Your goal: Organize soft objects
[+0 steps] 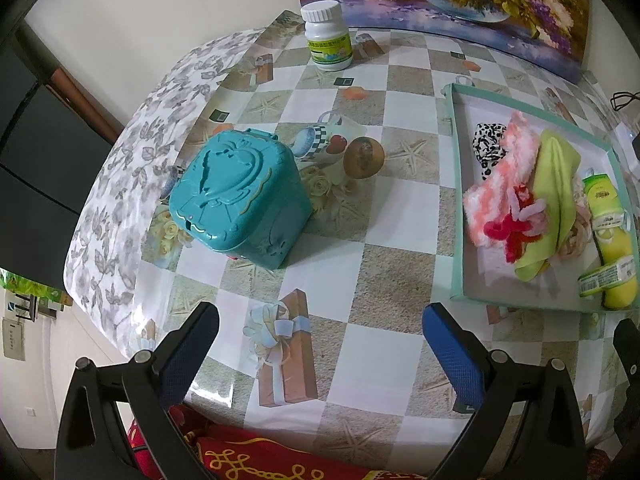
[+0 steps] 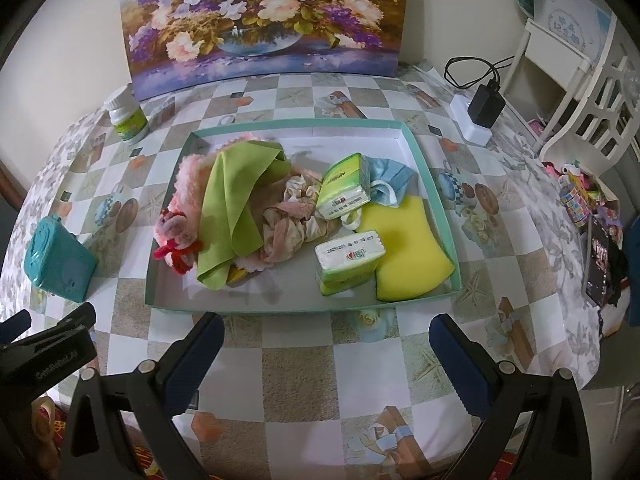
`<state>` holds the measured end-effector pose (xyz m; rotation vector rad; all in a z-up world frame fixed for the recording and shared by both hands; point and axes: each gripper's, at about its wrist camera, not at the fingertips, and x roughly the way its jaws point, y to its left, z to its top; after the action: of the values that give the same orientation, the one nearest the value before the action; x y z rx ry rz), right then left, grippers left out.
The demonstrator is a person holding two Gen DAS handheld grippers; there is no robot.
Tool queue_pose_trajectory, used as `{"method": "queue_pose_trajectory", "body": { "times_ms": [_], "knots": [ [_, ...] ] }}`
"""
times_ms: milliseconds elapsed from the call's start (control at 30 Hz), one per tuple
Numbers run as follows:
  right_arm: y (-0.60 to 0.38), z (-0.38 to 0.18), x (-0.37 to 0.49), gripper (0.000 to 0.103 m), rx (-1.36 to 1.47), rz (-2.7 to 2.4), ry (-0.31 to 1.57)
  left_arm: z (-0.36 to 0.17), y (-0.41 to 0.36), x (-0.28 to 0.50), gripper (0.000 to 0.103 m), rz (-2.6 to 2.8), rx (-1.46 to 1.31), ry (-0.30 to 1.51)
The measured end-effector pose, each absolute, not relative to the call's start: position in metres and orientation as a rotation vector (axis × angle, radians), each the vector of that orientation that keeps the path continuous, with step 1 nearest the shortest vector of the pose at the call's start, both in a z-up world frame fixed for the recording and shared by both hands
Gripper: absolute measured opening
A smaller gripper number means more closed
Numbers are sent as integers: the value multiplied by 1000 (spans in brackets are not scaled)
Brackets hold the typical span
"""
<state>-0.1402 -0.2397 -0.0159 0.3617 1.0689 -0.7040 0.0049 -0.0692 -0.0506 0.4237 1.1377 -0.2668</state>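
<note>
Your soft things – green cloth (image 2: 232,204), pink fluffy piece (image 2: 188,184), sponge (image 2: 404,248), tissue packs (image 2: 348,260) – already sit in the tray (image 2: 436,188) on the surface; little seems left, and both grippers (image 1: 320,344) (image 2: 326,344) hover, jaws wide, empty

Contents of one teal-rimmed tray (image 2: 434,184): two tissue packs (image 2: 344,190) (image 2: 348,262), one yellow sponge (image 2: 404,248), one green cloth (image 2: 236,208), one blue face mask (image 2: 390,180), one pink fuzzy item (image 2: 188,184). On the table (image 2: 300,376): one teal box (image 2: 60,260), one white bottle (image 2: 128,118).
</note>
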Motion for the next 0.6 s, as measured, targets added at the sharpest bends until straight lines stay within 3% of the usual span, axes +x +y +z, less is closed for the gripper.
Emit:
{"method": "queue_pose_trajectory", "body": {
  "times_ms": [600],
  "knots": [
    [-239, -16, -138, 103, 349, -699, 1076, -52, -70, 5, 101, -268, 427, 1145]
  ]
}}
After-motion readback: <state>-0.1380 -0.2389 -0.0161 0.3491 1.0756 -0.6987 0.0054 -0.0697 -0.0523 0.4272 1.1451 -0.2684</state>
